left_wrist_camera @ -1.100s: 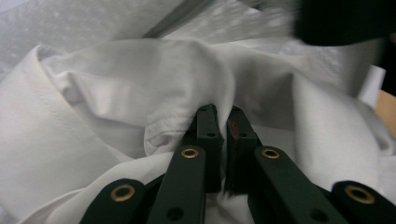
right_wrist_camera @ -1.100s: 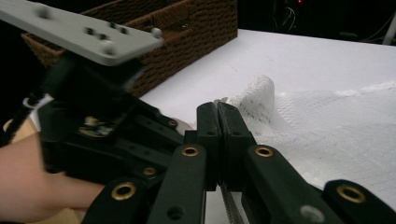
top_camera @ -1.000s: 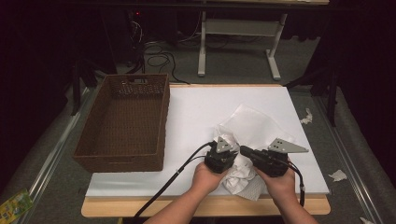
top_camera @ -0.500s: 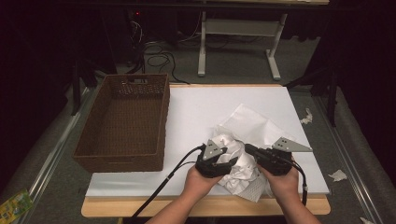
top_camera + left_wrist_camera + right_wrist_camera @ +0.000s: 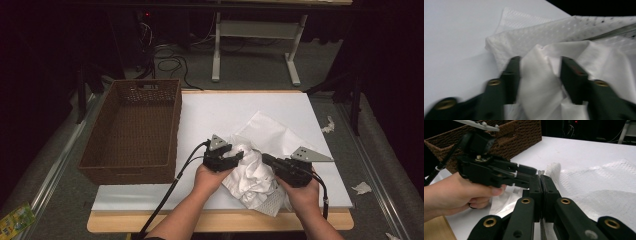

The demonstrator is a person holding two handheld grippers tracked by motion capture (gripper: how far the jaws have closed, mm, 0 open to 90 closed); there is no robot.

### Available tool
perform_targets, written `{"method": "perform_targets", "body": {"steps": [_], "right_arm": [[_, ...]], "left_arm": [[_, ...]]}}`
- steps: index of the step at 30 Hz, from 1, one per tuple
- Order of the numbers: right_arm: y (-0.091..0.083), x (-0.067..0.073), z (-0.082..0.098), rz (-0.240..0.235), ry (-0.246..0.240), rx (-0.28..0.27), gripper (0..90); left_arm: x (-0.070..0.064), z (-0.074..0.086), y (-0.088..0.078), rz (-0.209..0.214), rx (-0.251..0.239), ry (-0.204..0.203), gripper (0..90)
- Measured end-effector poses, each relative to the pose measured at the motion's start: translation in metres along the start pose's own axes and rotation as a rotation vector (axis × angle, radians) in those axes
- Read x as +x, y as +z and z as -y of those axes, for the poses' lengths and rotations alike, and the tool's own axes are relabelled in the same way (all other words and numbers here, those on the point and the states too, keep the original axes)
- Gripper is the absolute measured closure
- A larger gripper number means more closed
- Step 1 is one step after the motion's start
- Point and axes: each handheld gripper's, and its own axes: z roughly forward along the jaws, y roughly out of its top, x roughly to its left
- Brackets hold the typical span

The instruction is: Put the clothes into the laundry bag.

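White tabletop with a basket and a bundle of cloth

In front of me the white tabletop (image 5: 240, 107) has a bare wooden edge along my side. A brown wicker basket (image 5: 132, 130) stands on its left part, hanging a little over the left edge. A crumpled white cloth (image 5: 257, 167) lies on the right part near me, partly spread flat toward the far side.

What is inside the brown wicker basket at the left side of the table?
The wicker basket looks empty: its woven floor shows bare. The near wall hides a strip of floor just behind it. The white cloth lies outside, on the table.
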Motion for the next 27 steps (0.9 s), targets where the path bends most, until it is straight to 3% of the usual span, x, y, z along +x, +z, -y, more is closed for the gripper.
{"method": "perform_targets", "body": {"steps": [2,7,14,20,24,27], "right_arm": [[0.0,-0.001,0.0,-0.003,0.0,0.003,89.1],[0.002,-0.001,0.001,-0.003,-0.001,0.007,89.1],[0.005,0.001,0.0,0.003,-0.005,0.011,89.1],[0.007,0.001,0.002,0.006,-0.005,0.02,89.2],[0.011,0.002,0.002,0.011,-0.006,0.026,89.2],[0.01,0.002,0.002,0.014,-0.006,0.024,89.2]], "left_arm": [[0.003,0.003,0.0,0.007,0.019,-0.024,69.7],[0.004,0.01,-0.009,-0.005,0.019,-0.01,85.0],[0.0,0.019,-0.028,0.017,-0.013,0.0,87.5],[-0.032,0.023,-0.046,0.121,-0.061,0.045,87.7],[-0.057,0.021,-0.048,0.184,-0.064,0.09,87.7],[-0.067,0.02,-0.05,0.214,-0.073,0.096,87.7]]}}
